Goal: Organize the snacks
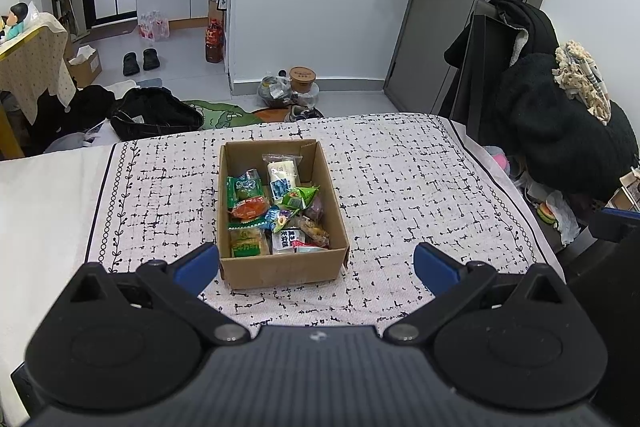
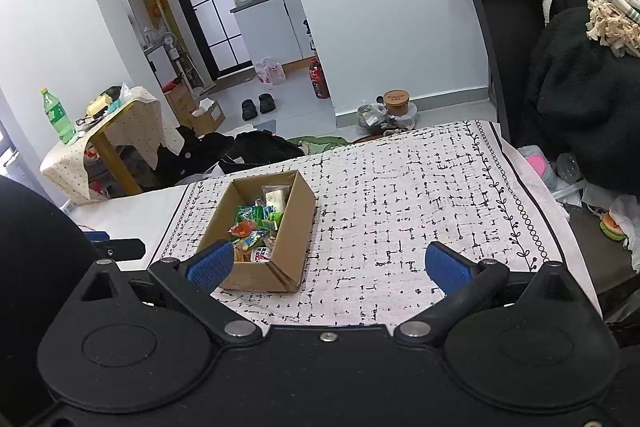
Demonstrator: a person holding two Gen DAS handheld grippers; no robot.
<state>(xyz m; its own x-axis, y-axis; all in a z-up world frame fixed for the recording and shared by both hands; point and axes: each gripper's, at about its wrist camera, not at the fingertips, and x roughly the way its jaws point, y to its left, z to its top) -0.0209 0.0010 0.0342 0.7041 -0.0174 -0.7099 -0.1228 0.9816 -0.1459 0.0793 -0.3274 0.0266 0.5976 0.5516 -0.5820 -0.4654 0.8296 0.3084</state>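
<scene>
My left gripper (image 1: 316,265) and right gripper (image 2: 328,267) both spread, empty; cardboard box (image 1: 280,269) crammed with snack packets (image 1: 276,205) — careless grab risks snagging neighbours.

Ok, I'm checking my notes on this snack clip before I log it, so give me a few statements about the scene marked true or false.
1. The snacks sit inside an open cardboard box. True.
2. The left tongs are clamped on a snack packet. False: they are open and hold nothing.
3. The box stands on a patterned tablecloth. True.
4. The right tongs are shut. False: their blue pads are wide apart.
5. Snack packets lie scattered on the cloth around the box. False: all visible packets, such as the white packet, are in the box.
</scene>
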